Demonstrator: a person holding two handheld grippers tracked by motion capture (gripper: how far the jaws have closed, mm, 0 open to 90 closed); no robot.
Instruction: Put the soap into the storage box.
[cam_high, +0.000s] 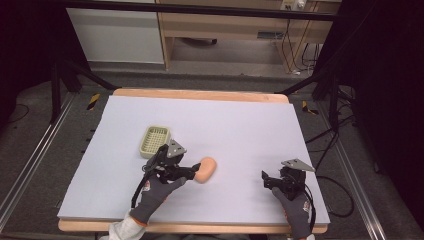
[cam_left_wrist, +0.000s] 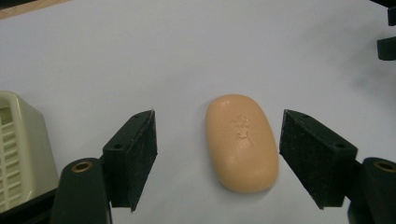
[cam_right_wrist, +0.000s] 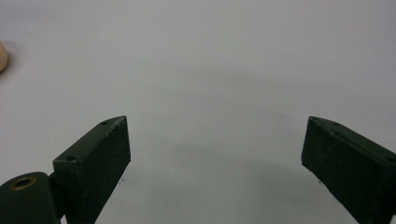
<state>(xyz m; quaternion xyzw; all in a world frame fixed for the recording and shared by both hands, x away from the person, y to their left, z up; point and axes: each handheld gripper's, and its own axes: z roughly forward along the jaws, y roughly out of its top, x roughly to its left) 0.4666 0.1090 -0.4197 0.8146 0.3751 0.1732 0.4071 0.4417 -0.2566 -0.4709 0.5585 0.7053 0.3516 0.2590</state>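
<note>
A peach-coloured oval bar of soap (cam_high: 206, 170) (cam_left_wrist: 241, 142) lies flat on the pale mat, an embossed mark on its top. My left gripper (cam_high: 192, 171) (cam_left_wrist: 218, 158) is open, its jaws standing on either side of the soap without touching it. A cream slotted soap dish (cam_high: 154, 140) (cam_left_wrist: 18, 154) sits just to the left of that gripper. My right gripper (cam_high: 266, 179) (cam_right_wrist: 215, 163) is open over bare mat near the front right, nothing between its jaws. An edge of the soap (cam_right_wrist: 2, 56) shows at the far left of the right gripper view.
The pale mat (cam_high: 240, 125) covers a wooden table (cam_high: 200, 94). Black frame legs and cables stand on the floor at both sides, and a wooden desk (cam_high: 240, 25) is beyond the table.
</note>
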